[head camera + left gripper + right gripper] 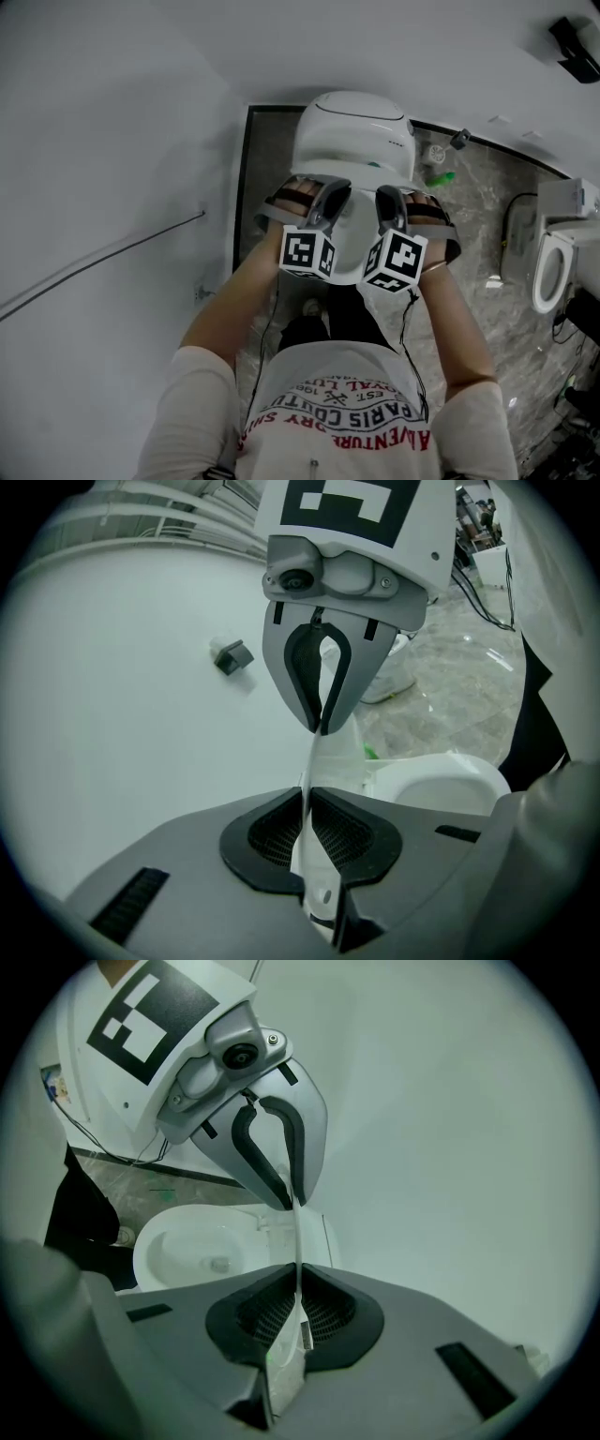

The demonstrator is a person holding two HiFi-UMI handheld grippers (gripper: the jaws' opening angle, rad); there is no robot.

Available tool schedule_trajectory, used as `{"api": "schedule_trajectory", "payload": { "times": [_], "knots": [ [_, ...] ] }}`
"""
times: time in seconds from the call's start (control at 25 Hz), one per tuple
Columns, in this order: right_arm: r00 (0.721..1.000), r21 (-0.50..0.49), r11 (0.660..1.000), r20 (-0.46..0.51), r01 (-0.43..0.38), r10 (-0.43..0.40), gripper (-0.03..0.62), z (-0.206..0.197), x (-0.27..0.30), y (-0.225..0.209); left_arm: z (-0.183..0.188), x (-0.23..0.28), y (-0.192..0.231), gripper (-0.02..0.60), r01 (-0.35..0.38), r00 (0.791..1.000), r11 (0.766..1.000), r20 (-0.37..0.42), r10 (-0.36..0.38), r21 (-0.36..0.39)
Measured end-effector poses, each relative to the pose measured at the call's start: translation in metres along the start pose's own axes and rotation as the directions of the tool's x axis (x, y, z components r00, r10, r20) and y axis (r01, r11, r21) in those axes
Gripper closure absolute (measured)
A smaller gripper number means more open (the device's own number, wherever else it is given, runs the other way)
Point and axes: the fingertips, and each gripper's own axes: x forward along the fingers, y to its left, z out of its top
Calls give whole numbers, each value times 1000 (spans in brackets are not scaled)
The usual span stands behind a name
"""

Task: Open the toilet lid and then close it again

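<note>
Clamping the toilet lid (356, 131) — left hand-held gripper (307, 832) and right hand-held gripper (298, 1312), jaws narrow.

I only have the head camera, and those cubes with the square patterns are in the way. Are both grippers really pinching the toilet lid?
Observer: Yes for the left one. The left gripper view shows the left gripper shut on the thin edge of the lid.
Operator: And the other one?
Observer: The right gripper is shut on that same edge, facing the left one.
Operator: Is the toilet open underneath?
Observer: Yes. The right gripper view shows the bowl uncovered below the raised lid.
</note>
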Motion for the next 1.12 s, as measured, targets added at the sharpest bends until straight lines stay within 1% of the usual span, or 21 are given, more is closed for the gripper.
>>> {"api": "schedule_trajectory", "payload": {
  "times": [0.24,0.36,0.52,0.6,0.72,0.88,1.12],
  "knots": [
    [999,38,998,30,-42,40,566,-2,20,-42,-7,27,36,540,-20,1000,1000,-4,20,-14],
    [997,37,997,41,-62,61,566,-5,30,-61,-10,40,53,538,1,1000,1000,-8,-2,-18],
    [997,26,997,48,-70,68,565,-10,45,-86,-13,61,73,538,38,999,999,-16,-39,-7],
    [996,23,997,49,-75,74,565,-11,52,-95,-15,69,80,538,46,999,999,-17,-46,-9],
    [995,38,996,65,-79,76,565,-10,61,-106,-21,79,89,535,36,999,999,-32,-36,-17],
    [992,74,994,103,-80,72,565,-12,75,-124,-28,94,105,531,19,999,998,-47,-21,-52],
    [983,121,986,156,-112,92,565,-15,91,-144,-35,113,121,528,24,998,998,-60,-28,-66]
  ]
}}
